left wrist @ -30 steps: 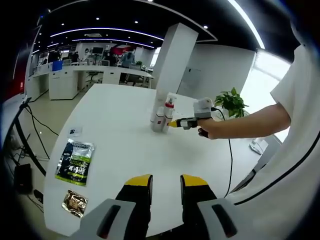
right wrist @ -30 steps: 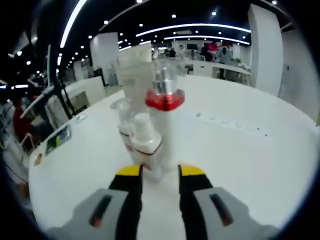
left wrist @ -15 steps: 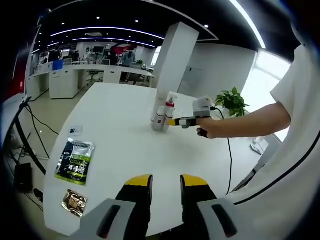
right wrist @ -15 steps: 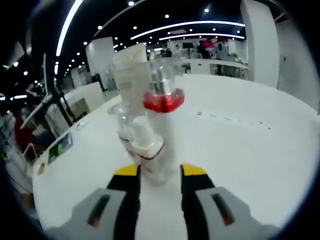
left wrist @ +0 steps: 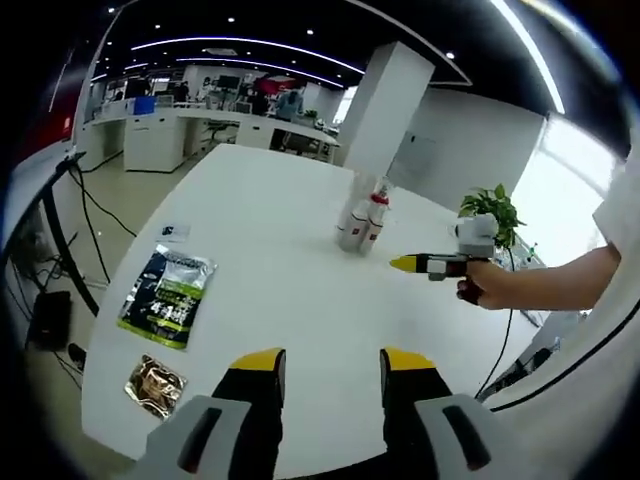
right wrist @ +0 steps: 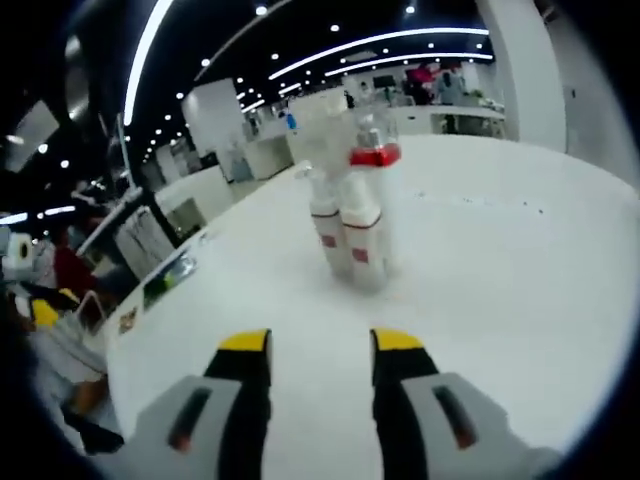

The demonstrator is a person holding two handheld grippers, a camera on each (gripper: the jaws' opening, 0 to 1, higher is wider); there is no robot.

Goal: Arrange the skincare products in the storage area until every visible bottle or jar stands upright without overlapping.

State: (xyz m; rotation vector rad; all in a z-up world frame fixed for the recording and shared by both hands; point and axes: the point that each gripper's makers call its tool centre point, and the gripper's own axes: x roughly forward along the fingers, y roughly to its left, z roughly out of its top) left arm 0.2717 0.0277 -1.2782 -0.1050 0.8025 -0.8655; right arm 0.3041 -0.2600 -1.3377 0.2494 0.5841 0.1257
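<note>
Here the bottles (right wrist: 348, 225) stand upright in a tight cluster on the white table (right wrist: 500, 260), out ahead of the right tongs (right wrist: 320, 345), whose jaws are apart and hold nothing. In the left gripper view the same cluster (left wrist: 362, 218) sits far across the table, with the right tongs reaching in from the right, well short of it. The left tongs (left wrist: 322, 362) hover low over the near edge, jaws apart, empty. Two foil packets (left wrist: 168, 297) lie off to the side.

These look like slim plastic bottles: light, stiff, smooth-walled and top-heavy under their caps, so likely to tip at a nudge. They stand touching, so one knock could topple its neighbours. The safest hold, I'd judge, is across the body below the red cap (right wrist: 373, 156), squeezing gently.
</note>
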